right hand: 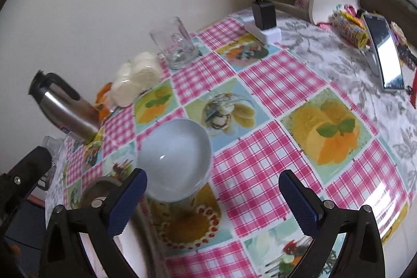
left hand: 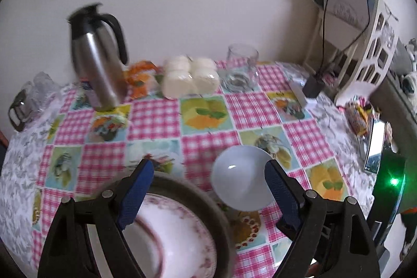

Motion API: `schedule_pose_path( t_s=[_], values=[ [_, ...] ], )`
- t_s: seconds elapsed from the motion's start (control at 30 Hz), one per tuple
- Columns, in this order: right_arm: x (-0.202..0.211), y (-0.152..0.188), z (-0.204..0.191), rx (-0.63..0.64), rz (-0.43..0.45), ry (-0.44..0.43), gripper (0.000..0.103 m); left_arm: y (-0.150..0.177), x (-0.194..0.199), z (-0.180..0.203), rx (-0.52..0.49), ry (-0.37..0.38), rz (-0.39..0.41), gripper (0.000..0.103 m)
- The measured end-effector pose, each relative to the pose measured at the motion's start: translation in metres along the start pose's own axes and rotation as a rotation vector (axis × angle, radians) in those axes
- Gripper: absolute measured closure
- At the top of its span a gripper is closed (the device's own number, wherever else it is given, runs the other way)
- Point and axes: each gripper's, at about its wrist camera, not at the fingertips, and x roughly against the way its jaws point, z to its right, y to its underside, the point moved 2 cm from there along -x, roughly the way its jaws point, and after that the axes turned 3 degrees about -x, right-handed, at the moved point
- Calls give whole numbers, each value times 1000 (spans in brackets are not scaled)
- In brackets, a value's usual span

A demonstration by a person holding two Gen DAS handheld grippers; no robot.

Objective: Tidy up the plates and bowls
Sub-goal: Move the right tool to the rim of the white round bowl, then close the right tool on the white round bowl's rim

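A white bowl (left hand: 242,179) stands upright on the checked tablecloth (left hand: 153,119). Left of it lies a white plate with a pink pattern (left hand: 177,233) on top of a larger dark-rimmed plate (left hand: 182,186). My left gripper (left hand: 208,168) is open above them, its left finger over the plates and its right finger beside the bowl. In the right wrist view the bowl (right hand: 174,158) sits just past the left finger of my right gripper (right hand: 212,176), which is open and holds nothing. The dark plate rim (right hand: 104,183) shows at the lower left.
A steel thermos jug (left hand: 96,61), a pack of white rounds (left hand: 190,77) and a glass mug (left hand: 241,69) line the far edge by the wall. A charger (right hand: 263,14), snack packets (right hand: 349,28) and a phone (right hand: 385,54) lie at the right. A white rack (left hand: 365,43) stands behind.
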Motion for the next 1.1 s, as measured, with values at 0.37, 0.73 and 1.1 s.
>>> schedule_pose_path(
  t_s=[0.37,0.73,1.1],
  values=[
    [-52,-5,17,-35,-80,-11,11,3,-71,18,-22,-20,-91,23],
    [-74,-8,13,-39,-111,-39,54,11,-109,11,1,-17,-156,34],
    [-72,-12,25,-98,-97,-109,85,20,-123,13,7,9,-199,62]
  ],
)
